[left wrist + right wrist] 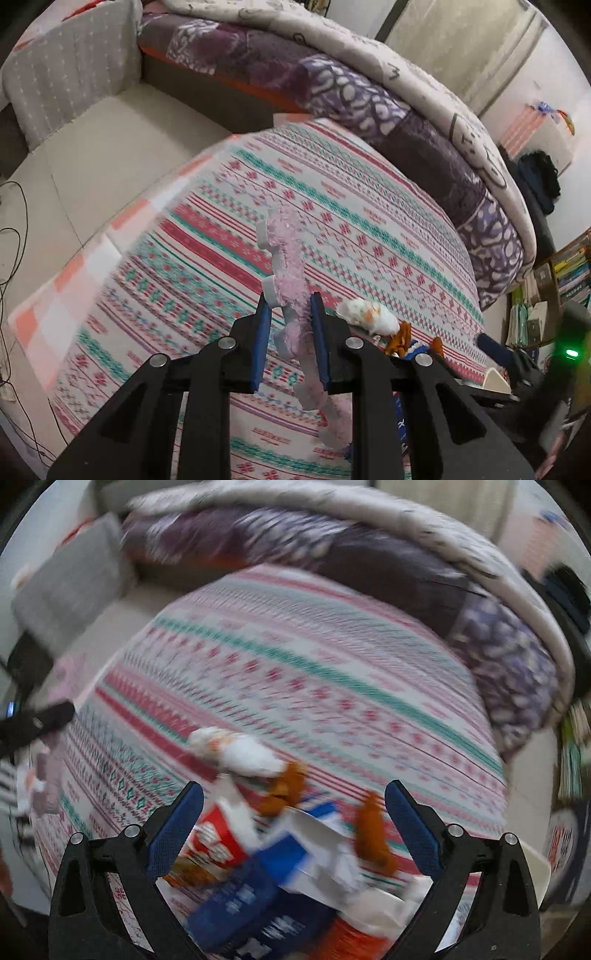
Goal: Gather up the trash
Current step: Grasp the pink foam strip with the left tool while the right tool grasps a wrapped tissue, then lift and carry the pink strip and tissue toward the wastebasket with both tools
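Note:
My left gripper [291, 314] is shut on a long pink and white foam strip [286, 258] with notched edges and holds it upright above the patterned bedspread [369, 221]. A crumpled white paper wad [369, 314] lies on the bedspread to its right. My right gripper [294, 805] is open and empty over a pile of trash: a red and white wrapper [218, 834], a blue and white wrapper [291, 853], orange-brown peel pieces [373, 834] and the white wad [236, 751]. The right wrist view is blurred.
A purple patterned quilt [369, 96] under a pale blanket [424, 74] is bunched along the far side of the bed. A grey cushion [70, 77] and cream mat [92, 155] lie at the left. Books [554, 280] stand at the right. Cables [14, 229] run along the left edge.

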`<control>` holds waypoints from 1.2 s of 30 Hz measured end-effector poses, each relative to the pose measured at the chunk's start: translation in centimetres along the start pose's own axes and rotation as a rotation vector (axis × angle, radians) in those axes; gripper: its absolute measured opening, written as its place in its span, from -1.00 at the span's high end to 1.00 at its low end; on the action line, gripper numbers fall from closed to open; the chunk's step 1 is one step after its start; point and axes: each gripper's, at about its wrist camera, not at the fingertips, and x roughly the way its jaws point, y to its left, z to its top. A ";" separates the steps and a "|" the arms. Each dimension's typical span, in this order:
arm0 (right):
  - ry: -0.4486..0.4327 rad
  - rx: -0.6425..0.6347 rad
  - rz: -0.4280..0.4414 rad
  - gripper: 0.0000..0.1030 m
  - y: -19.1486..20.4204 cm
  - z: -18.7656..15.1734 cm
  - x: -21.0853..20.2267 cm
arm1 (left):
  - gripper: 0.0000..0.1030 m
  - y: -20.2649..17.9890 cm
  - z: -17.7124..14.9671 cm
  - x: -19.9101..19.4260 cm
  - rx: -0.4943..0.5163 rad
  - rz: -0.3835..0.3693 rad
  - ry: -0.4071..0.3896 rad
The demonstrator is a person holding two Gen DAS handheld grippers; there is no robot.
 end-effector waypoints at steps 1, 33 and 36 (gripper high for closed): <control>0.015 -0.017 0.004 -0.80 0.5 0.2 0.5 | 0.57 0.4 0.2 -0.2 -0.009 -0.004 -0.003; -0.220 0.261 0.082 0.45 -1.1 1.7 -3.5 | 0.57 1.7 0.8 -3.1 -0.049 0.004 -0.137; -0.289 0.314 0.074 0.44 -2.8 0.1 -5.1 | 0.57 0.8 0.4 -3.8 -0.039 0.015 -0.185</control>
